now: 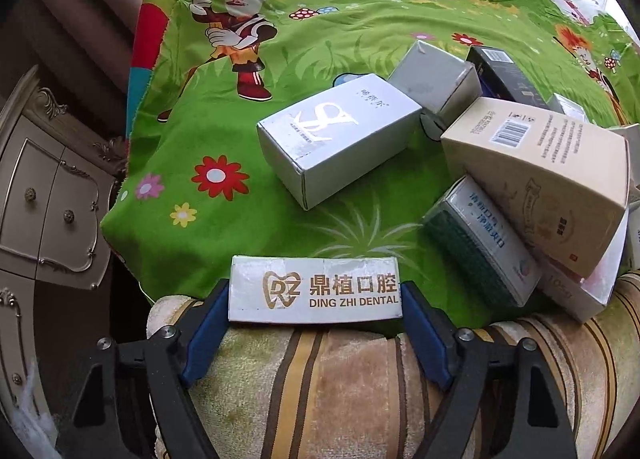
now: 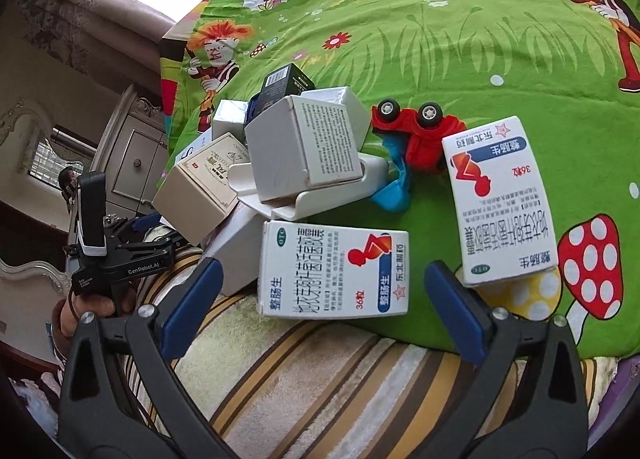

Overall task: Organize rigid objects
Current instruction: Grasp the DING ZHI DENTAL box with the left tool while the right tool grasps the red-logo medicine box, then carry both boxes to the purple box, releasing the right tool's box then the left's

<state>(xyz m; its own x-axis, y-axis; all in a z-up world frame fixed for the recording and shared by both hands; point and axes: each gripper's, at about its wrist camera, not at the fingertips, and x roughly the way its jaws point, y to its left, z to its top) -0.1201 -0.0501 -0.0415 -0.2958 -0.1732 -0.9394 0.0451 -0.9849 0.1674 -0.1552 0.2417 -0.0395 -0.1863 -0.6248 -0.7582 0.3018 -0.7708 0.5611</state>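
Two handheld grippers worked over a heap of small boxes on a green cartoon cloth.

Left wrist view: the left gripper [image 1: 316,295] had its blue pads [image 1: 208,323] against both ends of the dental box [image 1: 315,288], apparently clamped on it, at the near edge of the cloth [image 1: 240,227] over a striped cushion [image 1: 320,379], probably to lift it clear for sorting. A silver box [image 1: 340,139] lay alone farther off; to the right a cream box [image 1: 540,171] leaned on a green box [image 1: 480,243], crowding that side.

Right wrist view: the right gripper [image 2: 320,291] stood wide open, empty, its pads either side of the near pill box [image 2: 334,269] without touching it, seemingly lined up for a grab. A second pill box [image 2: 502,199] lay right, just beside one pad. Farther off, a white box [image 2: 304,147] sat on a white tray [image 2: 340,195] beside an overturned red toy car [image 2: 420,131]. The person's hand [image 2: 92,307] showed far left.
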